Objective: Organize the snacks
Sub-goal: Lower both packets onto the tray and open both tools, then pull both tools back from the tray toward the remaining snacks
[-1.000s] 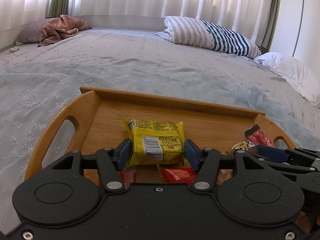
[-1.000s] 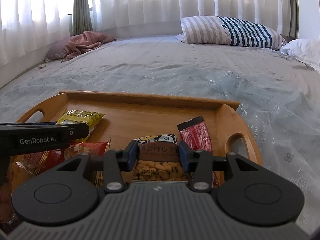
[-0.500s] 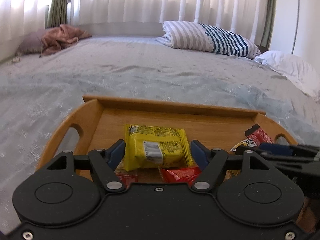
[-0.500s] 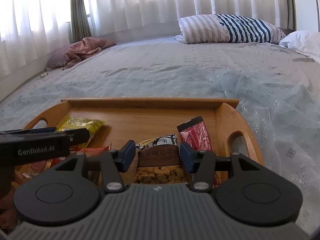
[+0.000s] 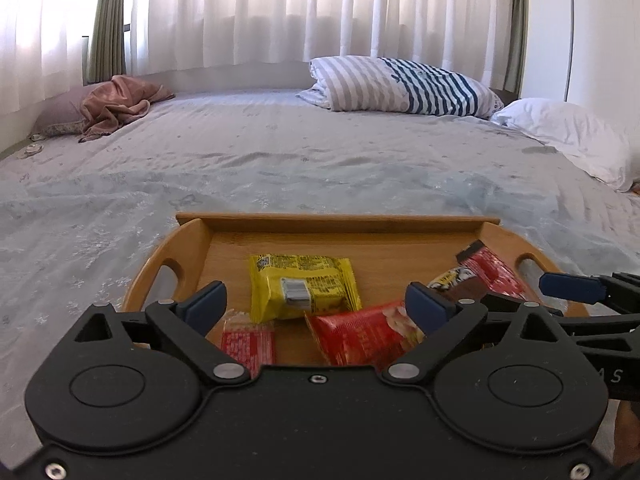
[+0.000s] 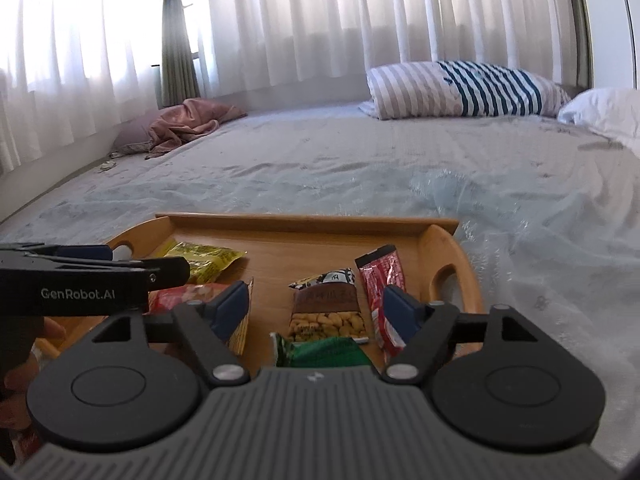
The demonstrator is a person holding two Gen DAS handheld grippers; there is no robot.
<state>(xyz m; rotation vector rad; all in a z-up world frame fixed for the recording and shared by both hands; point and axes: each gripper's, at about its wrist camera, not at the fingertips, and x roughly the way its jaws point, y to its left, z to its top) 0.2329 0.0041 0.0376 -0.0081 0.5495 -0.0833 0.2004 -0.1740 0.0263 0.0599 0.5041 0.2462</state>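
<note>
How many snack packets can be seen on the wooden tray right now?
7, maybe more hidden by the grippers: yellow packet centre-left, small red packet, large red bag, yellow-edged packet, peanut packet, green packet, long red stick packet rightmost.

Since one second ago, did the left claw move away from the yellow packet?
Yes. The left claw has just been opening and pulled back; the yellow packet lies free on the wooden tray.
</note>
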